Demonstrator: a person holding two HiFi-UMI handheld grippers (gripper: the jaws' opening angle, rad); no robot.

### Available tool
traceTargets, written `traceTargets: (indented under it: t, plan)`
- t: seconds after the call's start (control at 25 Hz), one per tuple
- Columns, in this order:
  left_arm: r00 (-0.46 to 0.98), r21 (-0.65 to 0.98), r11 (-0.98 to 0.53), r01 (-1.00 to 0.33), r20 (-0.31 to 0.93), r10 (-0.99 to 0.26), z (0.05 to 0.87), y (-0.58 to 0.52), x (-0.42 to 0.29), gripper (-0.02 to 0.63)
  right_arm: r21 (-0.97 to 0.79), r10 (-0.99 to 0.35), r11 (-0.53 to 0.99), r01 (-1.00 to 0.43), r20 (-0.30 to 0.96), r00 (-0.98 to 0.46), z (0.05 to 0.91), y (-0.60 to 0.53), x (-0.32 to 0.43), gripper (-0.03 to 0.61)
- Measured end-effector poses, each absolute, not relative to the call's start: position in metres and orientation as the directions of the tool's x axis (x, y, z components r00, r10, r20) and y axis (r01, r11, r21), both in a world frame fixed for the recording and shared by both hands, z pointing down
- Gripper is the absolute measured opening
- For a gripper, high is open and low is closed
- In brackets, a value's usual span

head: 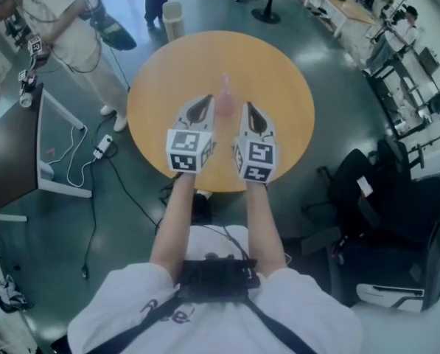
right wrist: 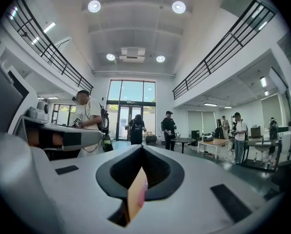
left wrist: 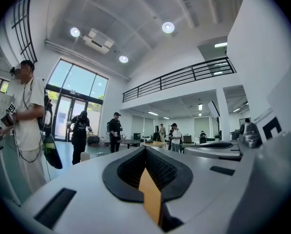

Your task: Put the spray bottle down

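Head view: one round wooden table (head: pixel 271 65), one spray bottle (head: pixel 224 98) and two grippers, held side by side above the near half of the table. The left gripper (head: pixel 202 108) and the right gripper (head: pixel 252 115) each carry one marker cube, the left cube (head: pixel 189 150) and the right cube (head: pixel 255 161), and each is held at the end of one bare forearm. The spray bottle is a narrow, pale pink, blurred shape over the tabletop. It lies in the gap between the front ends of the two grippers, just beside both; whether it touches either cannot be told. One pale bin (head: pixel 174 19) stands on the floor beyond the table's far edge.

Left gripper view: the left gripper (left wrist: pixel 146 152) has its two jaws brought together at the tips, with nothing between them. The black pads form a spade outline, and a thin slit behind the tips shows a strip of the table (left wrist: pixel 151 199).

Right gripper view: the right gripper (right wrist: pixel 143 150) likewise has its jaws together and empty. Its slit shows the table (right wrist: pixel 133 201) and one small pink patch of the spray bottle (right wrist: pixel 142 191), seen past the jaws and not clasped by them. Three people stand before the glass doors: one person in white (right wrist: pixel 89 118), a first person in black (right wrist: pixel 135 129) and a second person in black (right wrist: pixel 168 129).
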State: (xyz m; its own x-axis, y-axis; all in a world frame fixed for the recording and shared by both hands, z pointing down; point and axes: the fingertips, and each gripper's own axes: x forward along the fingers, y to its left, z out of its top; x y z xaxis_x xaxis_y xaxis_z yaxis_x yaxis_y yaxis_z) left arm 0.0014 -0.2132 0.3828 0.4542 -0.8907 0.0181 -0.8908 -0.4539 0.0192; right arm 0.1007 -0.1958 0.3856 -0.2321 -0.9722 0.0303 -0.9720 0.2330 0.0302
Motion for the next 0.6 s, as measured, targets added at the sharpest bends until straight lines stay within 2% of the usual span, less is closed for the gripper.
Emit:
traceTargets:
  t: [0.2, 0.6]
  plan:
    - [0.446, 0.014, -0.445, -0.895, 0.025, -0.895, 0.383, -0.177, 0.007, 0.012, 0.035, -0.967, 0.256, -0.966, -0.001, -0.256, 0.37, -0.158, 0.1, 0.012]
    - [0.482, -0.03, -0.482, -0.876, -0.014, -0.876, 0.363, -0.141, 0.033, 0.012, 0.049, -0.977, 0.204, -0.978, -0.055, -0.206, 0.355, -0.121, 0.136, 0.012]
